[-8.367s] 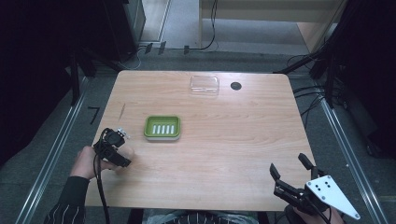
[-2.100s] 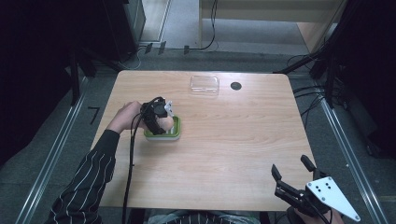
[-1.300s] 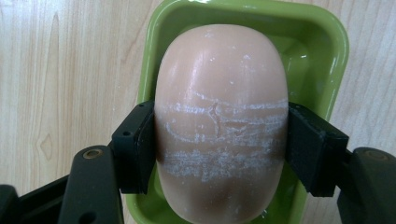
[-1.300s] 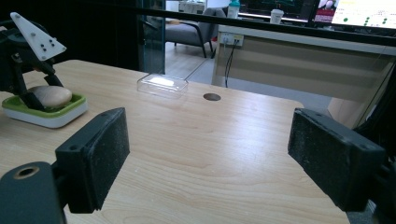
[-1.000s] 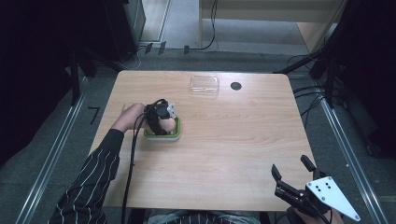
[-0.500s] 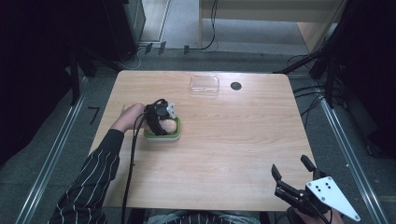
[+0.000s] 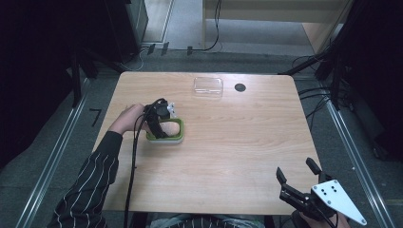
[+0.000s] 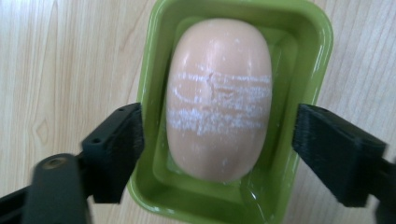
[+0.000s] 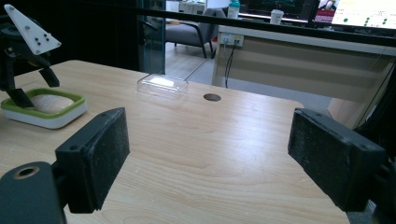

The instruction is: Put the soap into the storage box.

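A peach soap bar [image 8: 218,98] lies in a green soap dish [image 8: 152,70] on the wooden table. My left gripper [image 8: 217,135] points straight down over it. Its jaws have just been opening and now stand on either side of the dish, clear of the soap. In the high view the left gripper [image 7: 164,118] hovers above the dish [image 7: 177,138] at the table's left middle. My right gripper [image 7: 295,169] rests off the table's front right corner, open and holding nothing. The right gripper view looks between its jaws [image 9: 208,154] towards the dish [image 9: 56,114] and the left gripper [image 9: 32,88].
A clear plastic box [image 7: 208,85] sits near the table's far edge, with a round dark hole [image 7: 240,87] just right of it. Bare wood [image 7: 237,142] stretches between the dish and the right gripper. A striped sleeve [image 7: 90,185] comes in from the bottom left.
The left gripper came from the table's left edge to the dish. The dish, empty before, now holds the soap. Over the last second the hand barely shifted. The right gripper stayed put.
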`<action>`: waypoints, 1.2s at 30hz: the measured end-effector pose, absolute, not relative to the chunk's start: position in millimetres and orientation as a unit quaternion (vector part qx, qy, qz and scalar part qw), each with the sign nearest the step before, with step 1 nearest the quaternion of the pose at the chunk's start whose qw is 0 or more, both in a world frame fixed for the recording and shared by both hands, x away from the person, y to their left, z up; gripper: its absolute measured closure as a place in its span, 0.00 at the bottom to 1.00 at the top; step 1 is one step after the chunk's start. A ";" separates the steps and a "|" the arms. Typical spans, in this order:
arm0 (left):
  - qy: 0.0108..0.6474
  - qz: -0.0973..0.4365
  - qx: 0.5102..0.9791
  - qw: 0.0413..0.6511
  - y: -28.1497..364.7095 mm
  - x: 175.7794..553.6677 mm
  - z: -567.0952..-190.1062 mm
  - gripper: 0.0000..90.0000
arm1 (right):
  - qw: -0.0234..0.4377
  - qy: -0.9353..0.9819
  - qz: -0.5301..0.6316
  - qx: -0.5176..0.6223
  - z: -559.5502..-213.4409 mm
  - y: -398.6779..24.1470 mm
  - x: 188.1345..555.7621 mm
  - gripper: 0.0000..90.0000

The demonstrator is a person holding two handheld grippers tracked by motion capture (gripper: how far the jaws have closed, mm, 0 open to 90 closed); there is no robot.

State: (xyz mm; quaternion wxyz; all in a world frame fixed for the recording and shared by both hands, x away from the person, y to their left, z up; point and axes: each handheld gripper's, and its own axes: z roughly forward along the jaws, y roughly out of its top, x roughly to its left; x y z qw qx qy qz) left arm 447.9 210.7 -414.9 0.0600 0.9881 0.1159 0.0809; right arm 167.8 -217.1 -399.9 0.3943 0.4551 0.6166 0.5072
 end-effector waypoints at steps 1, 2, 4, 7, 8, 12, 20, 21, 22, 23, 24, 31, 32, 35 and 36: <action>0.117 0.080 0.988 0.058 210.6 446.9 -413.6 0.16 | 0.394 0.617 0.507 0.455 -399.9 -217.1 167.7 0.15; 0.120 0.080 0.988 0.060 210.4 445.5 -412.3 0.16 | 0.394 0.616 0.508 0.455 -399.8 -217.2 167.6 0.15; 0.124 0.082 0.987 0.058 209.7 443.4 -409.9 0.15 | 0.394 0.616 0.508 0.455 -399.8 -217.2 167.5 0.15; 0.125 0.084 0.987 0.054 207.8 439.0 -405.9 0.14 | 0.394 0.616 0.508 0.455 -399.7 -217.2 167.5 0.15; 0.130 0.087 0.986 0.058 206.7 436.0 -403.9 0.14 | 0.394 0.616 0.508 0.455 -399.7 -217.2 167.5 0.15; 0.141 0.093 0.984 0.051 205.0 429.5 -399.8 0.11 | 0.393 0.617 0.508 0.455 -399.7 -216.9 167.8 0.15; 0.186 0.094 0.978 0.031 205.9 412.8 -395.7 0.02 | 0.393 0.617 0.509 0.454 -399.7 -217.4 167.6 0.15; 0.190 0.092 0.977 0.031 206.0 410.0 -395.6 0.01 | 0.393 0.617 0.510 0.454 -399.8 -217.4 167.6 0.15; 0.193 0.092 0.976 0.033 206.5 407.5 -395.4 0.00 | 0.393 0.616 0.509 0.454 -399.7 -217.5 167.6 0.15; 0.196 0.090 0.976 0.030 206.9 405.1 -395.0 0.00 | 0.393 0.616 0.510 0.454 -399.8 -217.6 167.6 0.15; 0.203 0.092 0.974 0.029 207.5 402.2 -394.5 0.00 | 0.393 0.616 0.510 0.453 -399.8 -217.6 167.6 0.15; 0.240 0.097 0.965 0.033 209.2 385.1 -394.3 0.00 | 0.393 0.616 0.511 0.453 -399.8 -217.7 167.7 0.15; 0.241 0.099 0.965 0.034 209.1 381.5 -394.6 0.00 | 0.393 0.616 0.511 0.453 -399.8 -217.7 167.7 0.15; 0.246 0.107 0.963 0.025 208.7 373.2 -394.3 0.00 | 0.392 0.616 0.511 0.453 -399.8 -217.5 167.8 0.15; 0.245 0.106 0.963 0.029 209.0 370.3 -394.5 0.00 | 0.392 0.616 0.511 0.453 -399.8 -217.4 167.9 0.15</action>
